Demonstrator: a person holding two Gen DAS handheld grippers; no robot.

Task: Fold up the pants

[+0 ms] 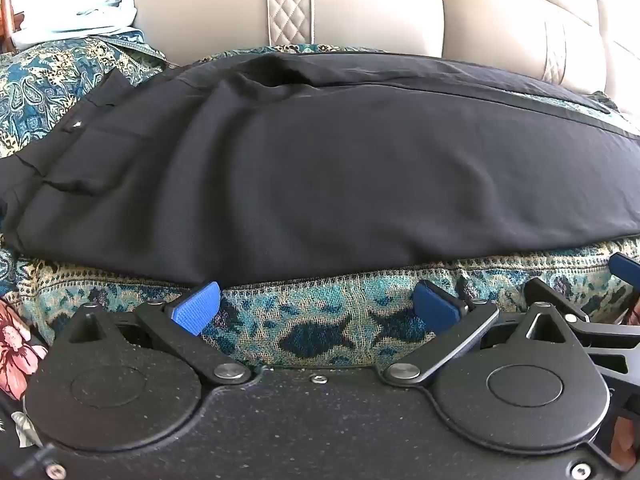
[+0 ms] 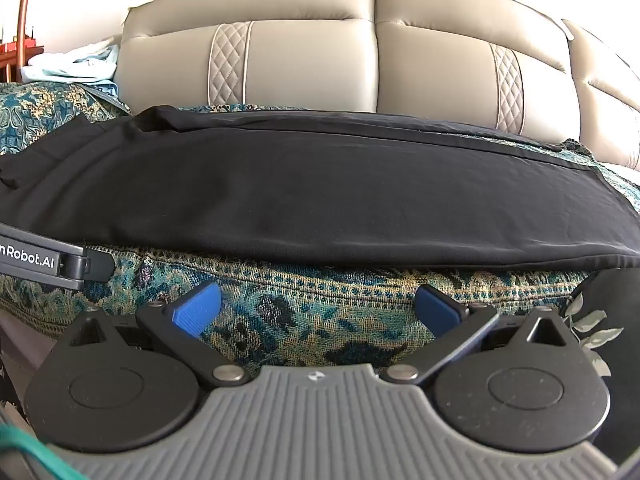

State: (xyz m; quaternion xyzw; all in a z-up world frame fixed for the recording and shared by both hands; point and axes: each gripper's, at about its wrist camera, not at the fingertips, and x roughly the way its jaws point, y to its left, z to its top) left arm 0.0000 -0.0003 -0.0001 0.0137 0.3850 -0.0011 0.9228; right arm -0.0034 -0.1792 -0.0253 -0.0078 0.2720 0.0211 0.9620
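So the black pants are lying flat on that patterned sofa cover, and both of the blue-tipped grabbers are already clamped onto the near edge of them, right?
Not quite. The black pants do lie flat on the patterned sofa cover, but neither grabber is clamped on them. The left gripper in the left wrist view and the right gripper in the right wrist view are both open, short of the near edge.

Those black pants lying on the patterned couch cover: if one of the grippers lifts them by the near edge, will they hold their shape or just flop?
The black pants would probably flop: the thin cloth lies in soft creases. They look light, so one pinch should lift them. Both the left gripper and right gripper stand open, short of them.
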